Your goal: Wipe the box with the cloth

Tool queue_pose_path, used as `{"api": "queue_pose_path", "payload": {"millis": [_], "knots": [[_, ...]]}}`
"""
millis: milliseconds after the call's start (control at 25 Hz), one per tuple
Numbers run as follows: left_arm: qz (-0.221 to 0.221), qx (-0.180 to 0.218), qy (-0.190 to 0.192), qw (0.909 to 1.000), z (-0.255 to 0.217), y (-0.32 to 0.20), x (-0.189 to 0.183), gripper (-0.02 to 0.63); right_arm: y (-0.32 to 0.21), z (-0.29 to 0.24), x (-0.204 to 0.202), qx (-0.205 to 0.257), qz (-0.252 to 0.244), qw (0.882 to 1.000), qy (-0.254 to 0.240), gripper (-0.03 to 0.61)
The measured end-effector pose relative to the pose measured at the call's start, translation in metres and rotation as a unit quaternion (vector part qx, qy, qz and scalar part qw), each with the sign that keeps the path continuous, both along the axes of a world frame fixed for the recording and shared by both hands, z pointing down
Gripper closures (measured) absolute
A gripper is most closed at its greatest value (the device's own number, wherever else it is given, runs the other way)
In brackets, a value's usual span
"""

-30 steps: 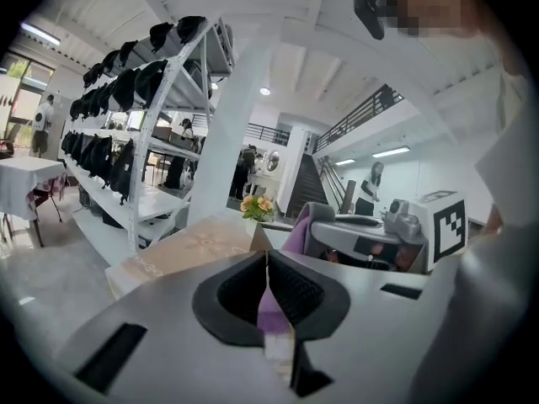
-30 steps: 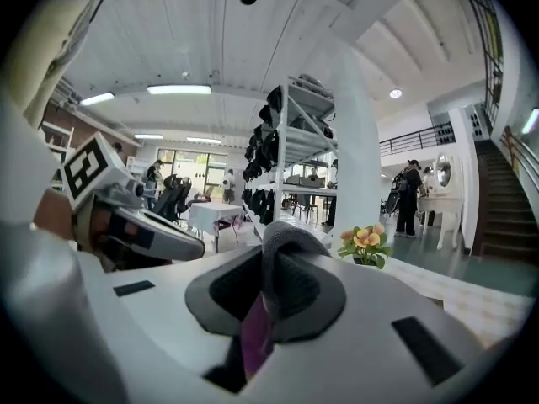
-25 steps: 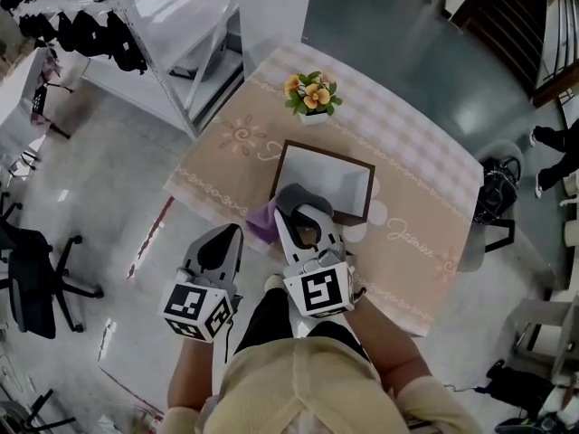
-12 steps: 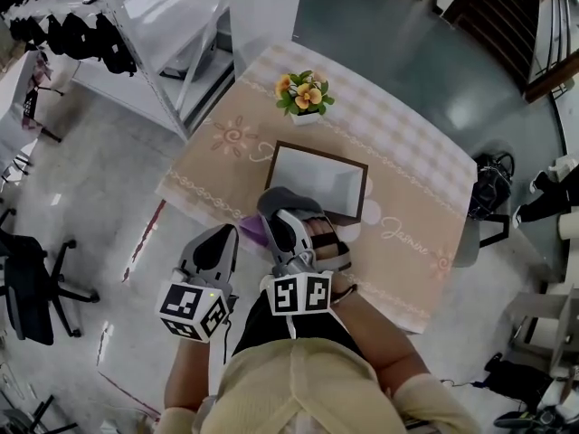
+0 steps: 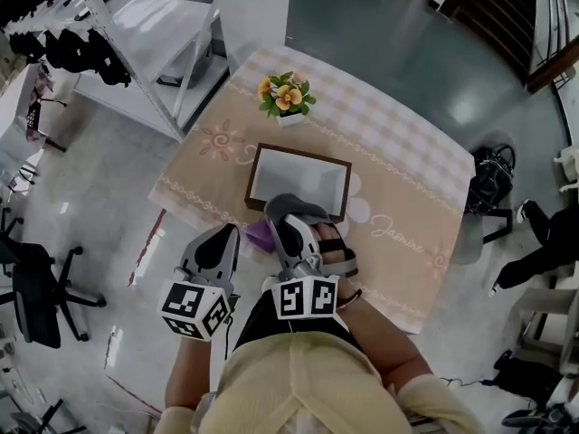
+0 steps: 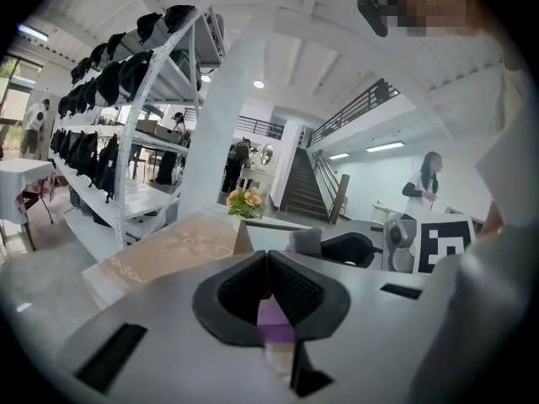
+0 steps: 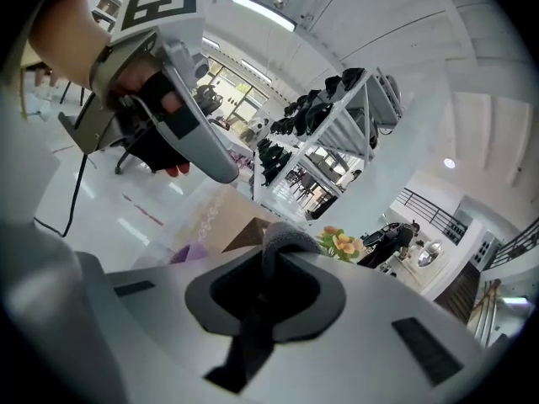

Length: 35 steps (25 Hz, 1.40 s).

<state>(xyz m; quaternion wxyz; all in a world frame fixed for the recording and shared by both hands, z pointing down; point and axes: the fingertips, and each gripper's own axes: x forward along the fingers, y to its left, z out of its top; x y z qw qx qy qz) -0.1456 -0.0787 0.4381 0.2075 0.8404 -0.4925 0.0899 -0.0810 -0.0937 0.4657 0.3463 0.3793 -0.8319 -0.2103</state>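
The box, brown-rimmed with a pale inside, lies open on the tablecloth. A grey cloth is bunched at the box's near rim, and my right gripper is shut on it. The right gripper view shows the cloth bulging above the closed jaws, with a brown corner of the box behind it. My left gripper hangs left of the box, off the table's near edge, jaws shut with nothing in them. In the left gripper view the box and grey cloth sit ahead.
A pot of orange flowers stands beyond the box. A small purple thing lies at the table's near edge between the grippers. A white shelving rack is at the left. Office chairs and a black bag flank the table.
My right gripper has turned and carried the grey cloth from the box's near-left corner along its near rim. The left gripper has stayed put.
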Motion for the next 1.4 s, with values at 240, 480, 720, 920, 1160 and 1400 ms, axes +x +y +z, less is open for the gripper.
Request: {"api": "queue_pose_path", "payload": {"millis": [240, 480, 720, 920, 1160, 1400], "knots": [[0.023, 0.000, 0.001, 0.9997, -0.001, -0.006, 0.023, 0.591, 0.003, 0.000, 0.025, -0.009, 0.021, 1.000, -0.009, 0.540], [0.055, 0.003, 0.002, 0.9985, -0.002, -0.015, 0.049, 0.591, 0.006, -0.002, 0.048, -0.028, 0.051, 0.998, -0.038, 0.540], [0.089, 0.000, 0.003, 0.9960, -0.002, -0.021, 0.075, 0.591, 0.007, -0.002, 0.067, -0.053, 0.081, 0.992, -0.079, 0.540], [0.116, -0.001, 0.000, 0.9933, -0.002, -0.022, 0.097, 0.591, 0.010, -0.002, 0.083, -0.053, 0.101, 0.990, -0.082, 0.540], [0.139, 0.000, 0.003, 0.9903, -0.006, -0.023, 0.115, 0.591, 0.012, -0.002, 0.098, -0.054, 0.115, 0.989, -0.082, 0.540], [0.145, -0.001, 0.003, 0.9894, -0.007, -0.021, 0.120, 0.591, 0.015, -0.004, 0.113, -0.059, 0.122, 0.987, -0.084, 0.540]]}}
